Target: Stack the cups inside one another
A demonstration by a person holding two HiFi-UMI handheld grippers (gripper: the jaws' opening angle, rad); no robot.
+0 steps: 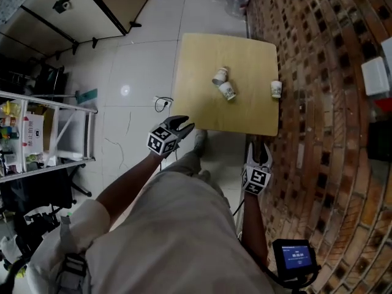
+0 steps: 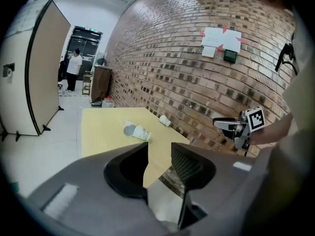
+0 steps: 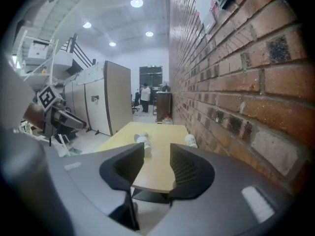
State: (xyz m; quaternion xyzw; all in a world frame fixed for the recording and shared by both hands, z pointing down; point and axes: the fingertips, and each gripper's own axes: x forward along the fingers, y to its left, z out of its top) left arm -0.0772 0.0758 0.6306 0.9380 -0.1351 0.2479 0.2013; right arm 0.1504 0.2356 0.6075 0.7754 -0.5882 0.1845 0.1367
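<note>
Three white printed paper cups lie on the yellow table (image 1: 202, 54). Two of them, cup (image 1: 220, 76) and cup (image 1: 227, 90), rest on their sides close together near the middle. The third cup (image 1: 276, 89) sits alone at the table's right edge. The left gripper view shows the pair (image 2: 138, 131) and the lone cup (image 2: 165, 120). In the right gripper view the pair (image 3: 142, 140) and the lone cup (image 3: 190, 140) show again. My left gripper (image 1: 182, 125) hangs open just short of the table's near edge. My right gripper (image 1: 259, 152) is open below the near right corner. Nothing is between either pair of jaws.
A brick wall (image 1: 331, 103) runs along the table's right side. A metal shelf rack (image 1: 43, 133) stands at the left and beige partition panels (image 1: 79, 5) at the far left. A cable (image 1: 162, 104) lies on the tiled floor. A person (image 2: 75, 68) stands far off.
</note>
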